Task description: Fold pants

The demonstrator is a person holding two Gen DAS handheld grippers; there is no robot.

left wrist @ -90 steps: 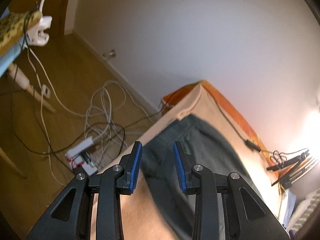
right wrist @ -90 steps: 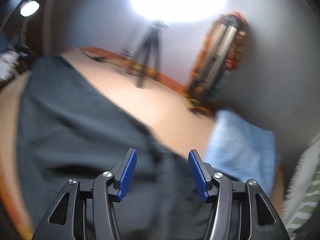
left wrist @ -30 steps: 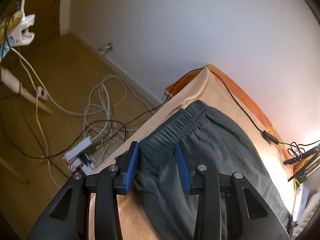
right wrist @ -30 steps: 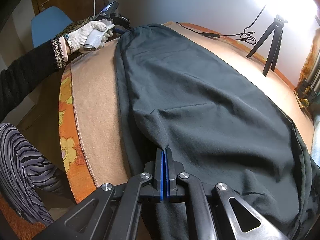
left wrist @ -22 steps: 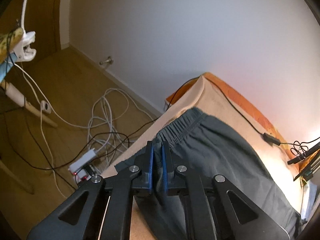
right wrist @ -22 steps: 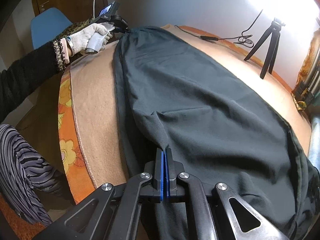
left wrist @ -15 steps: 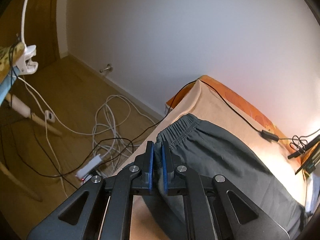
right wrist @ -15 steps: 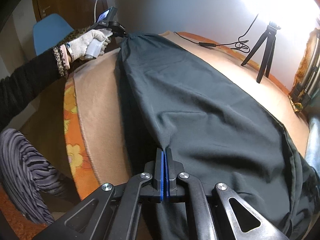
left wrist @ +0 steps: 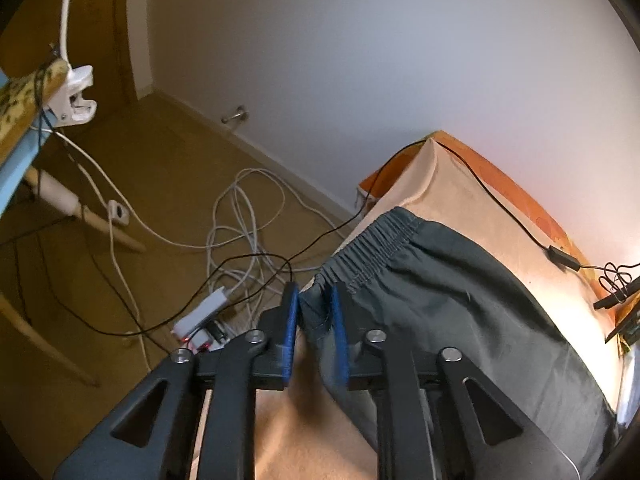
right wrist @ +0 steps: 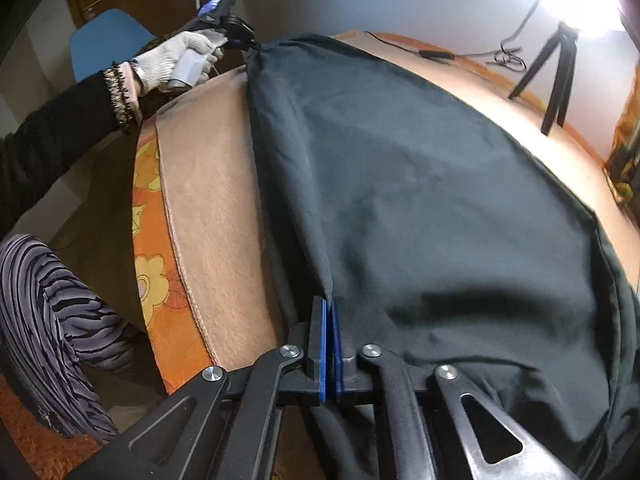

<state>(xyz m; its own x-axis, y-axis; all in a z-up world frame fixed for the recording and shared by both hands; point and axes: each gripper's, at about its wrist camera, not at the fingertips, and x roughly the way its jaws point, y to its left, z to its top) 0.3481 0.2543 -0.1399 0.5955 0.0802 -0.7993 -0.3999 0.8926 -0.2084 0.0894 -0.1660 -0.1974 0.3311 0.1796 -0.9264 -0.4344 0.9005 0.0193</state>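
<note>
Dark grey pants lie spread along a table under a beige blanket. Their elastic waistband is at the table's end. My left gripper is open, its blue pads on either side of the waistband corner. In the right wrist view the pants stretch from the waistband far away to the near edge. My right gripper is shut on a pinch of the pants' near edge and lifts it in a ridge. The left gripper shows there in a gloved hand at the waistband.
White and black cables and a power strip lie on the wooden floor beside the table. A black cable runs along the blanket. A small tripod stands at the far side. An orange flowered cloth hangs over the table's edge.
My left gripper, shut on the waistband corner half a second ago, has opened. My right gripper stays shut on the pants and has moved closer over the fabric.
</note>
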